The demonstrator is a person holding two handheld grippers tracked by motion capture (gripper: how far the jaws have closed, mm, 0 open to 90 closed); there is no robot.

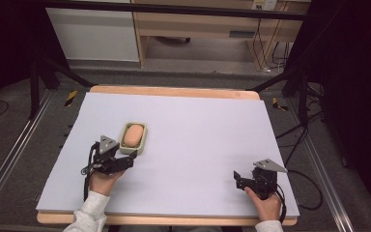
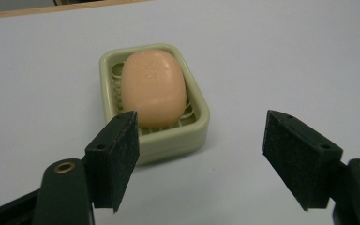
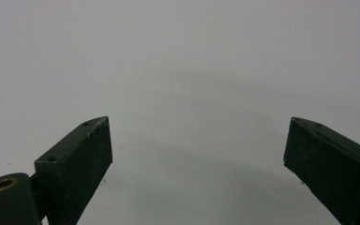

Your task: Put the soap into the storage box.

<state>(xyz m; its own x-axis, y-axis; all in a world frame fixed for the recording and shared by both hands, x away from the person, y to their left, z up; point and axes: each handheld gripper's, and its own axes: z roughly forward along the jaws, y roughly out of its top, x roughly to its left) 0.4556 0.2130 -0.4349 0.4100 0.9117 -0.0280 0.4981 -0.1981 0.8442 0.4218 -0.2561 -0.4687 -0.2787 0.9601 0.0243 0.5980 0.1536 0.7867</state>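
A peach-coloured oval soap bar (image 1: 132,135) (image 2: 153,86) lies in a pale green soap dish (image 1: 143,143) (image 2: 202,123) on the left half of the table. My left gripper (image 1: 123,155) (image 2: 199,161) sits just short of the dish's near end, open, with nothing between its fingers. In the left gripper view the dish lies ahead and a little left, with the left pad (image 2: 117,159) in front of its near corner. My right gripper (image 1: 239,178) (image 3: 197,145) rests near the front right of the table, open and empty, above bare surface.
A pale lavender sheet (image 1: 198,125) covers the wooden table, whose edge (image 1: 174,91) shows at the back. Black frame legs and cables (image 1: 294,140) stand on the floor to both sides. A wooden cabinet (image 1: 198,24) is behind.
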